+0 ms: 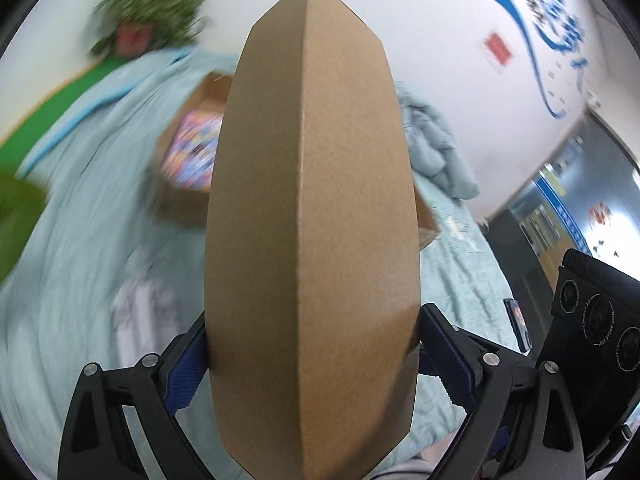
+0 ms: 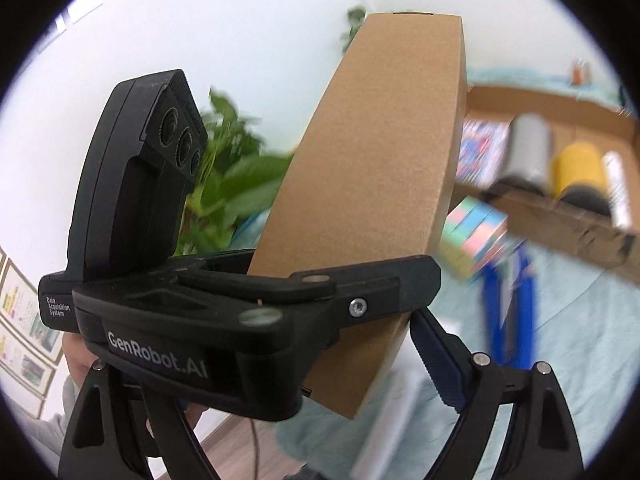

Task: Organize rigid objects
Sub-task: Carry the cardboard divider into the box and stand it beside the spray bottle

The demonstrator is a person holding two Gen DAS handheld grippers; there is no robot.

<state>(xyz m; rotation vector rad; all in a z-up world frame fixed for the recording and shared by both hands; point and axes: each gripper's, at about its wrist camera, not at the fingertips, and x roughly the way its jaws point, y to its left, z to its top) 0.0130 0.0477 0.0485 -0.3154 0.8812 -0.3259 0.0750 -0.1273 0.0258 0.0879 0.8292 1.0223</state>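
Observation:
My left gripper is shut on a plain brown cardboard box and holds it up above a bed, edge toward the camera. The same box shows in the right wrist view with the left gripper clamped across it. My right gripper stands open right behind that box; only its right finger shows clearly. An open cardboard carton on the bed holds a colourful box, a grey cylinder and a yellow cylinder. A pastel striped box lies in front of it.
The bed has a light teal cover. Potted plants stand by the white wall. A crumpled teal cloth lies at the bed's far side. A white object and a dark phone-like item lie on the cover.

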